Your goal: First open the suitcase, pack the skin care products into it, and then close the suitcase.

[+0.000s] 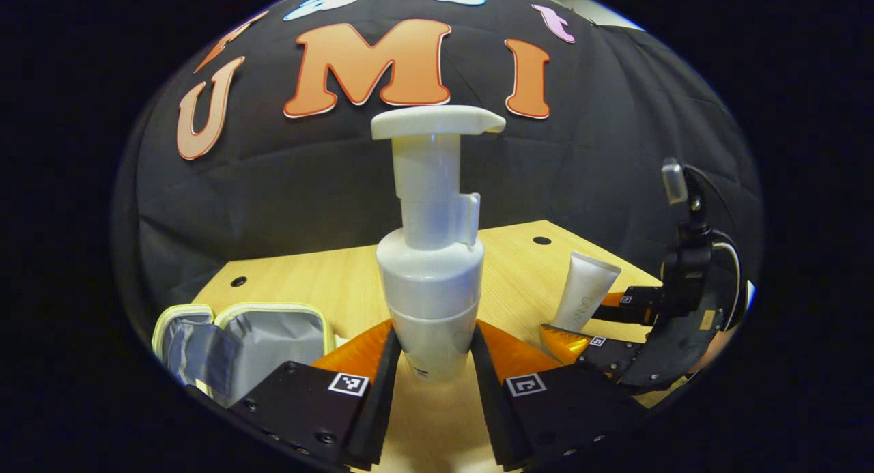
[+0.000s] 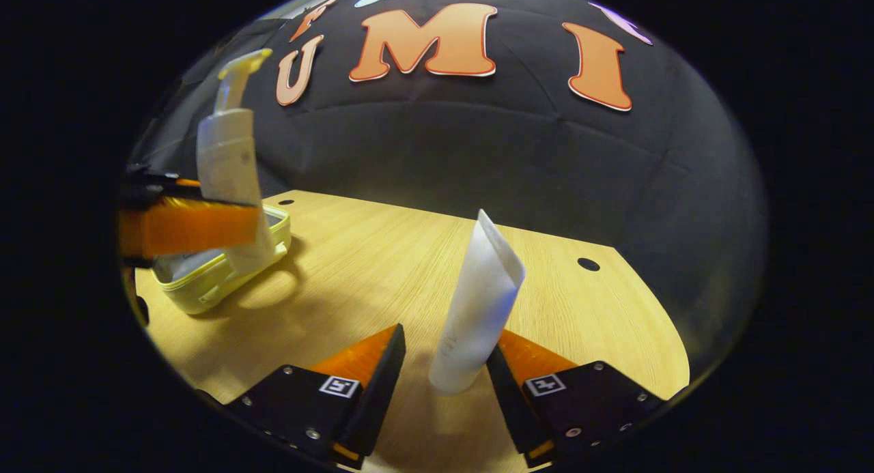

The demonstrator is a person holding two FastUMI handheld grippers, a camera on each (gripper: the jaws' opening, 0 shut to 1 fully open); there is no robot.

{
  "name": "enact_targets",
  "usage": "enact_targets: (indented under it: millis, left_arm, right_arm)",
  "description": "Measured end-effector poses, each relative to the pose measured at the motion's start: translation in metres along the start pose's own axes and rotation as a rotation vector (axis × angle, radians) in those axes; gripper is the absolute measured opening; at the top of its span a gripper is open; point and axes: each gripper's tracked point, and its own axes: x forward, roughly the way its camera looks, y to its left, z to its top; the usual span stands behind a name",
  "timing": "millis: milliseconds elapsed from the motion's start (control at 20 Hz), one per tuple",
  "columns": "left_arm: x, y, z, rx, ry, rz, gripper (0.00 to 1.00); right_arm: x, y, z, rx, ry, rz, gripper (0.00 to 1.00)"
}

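Left gripper view has the left gripper [image 1: 431, 384] clamped on a pump bottle [image 1: 430, 282], both fingers pressed to its lower body, the bottle upright and seemingly off the table [image 1: 328, 275]. The suitcase [image 1: 273, 336] lies open just left of the bottle, its grey lining showing; in the right gripper view the bottle hangs over that case's near edge. Beside the bottle on the other side, the right gripper [image 2: 444, 384] stands wide around a tube [image 2: 478, 302]: one finger near or touching it, the other clearly apart, so no grip yet. By my reading the case is open, both products are outside it, and packing and closing remain. Faint lettering runs along the tube, too small to read
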Motion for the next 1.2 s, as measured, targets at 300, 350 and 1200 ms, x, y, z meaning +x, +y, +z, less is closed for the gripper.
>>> enact_targets:
  millis: [300, 350, 1200]
  left_arm:
    - [-0.023, 0.04, 0.017, -0.025, -0.015, 0.055, 0.58]
    - [-0.028, 0.047, 0.018, -0.024, -0.017, 0.065, 0.58]
    - [-0.072, 0.182, 0.038, -0.098, -0.055, 0.243, 0.58]
  right_arm:
    - [0.003, 0.009, 0.005, 0.071, 0.038, 0.025, 0.41]
    - [0.001, 0.013, 0.012, 0.082, 0.034, 0.033, 0.34]
    - [-0.037, 0.111, 0.162, 0.072, -0.139, 0.209, 0.33]
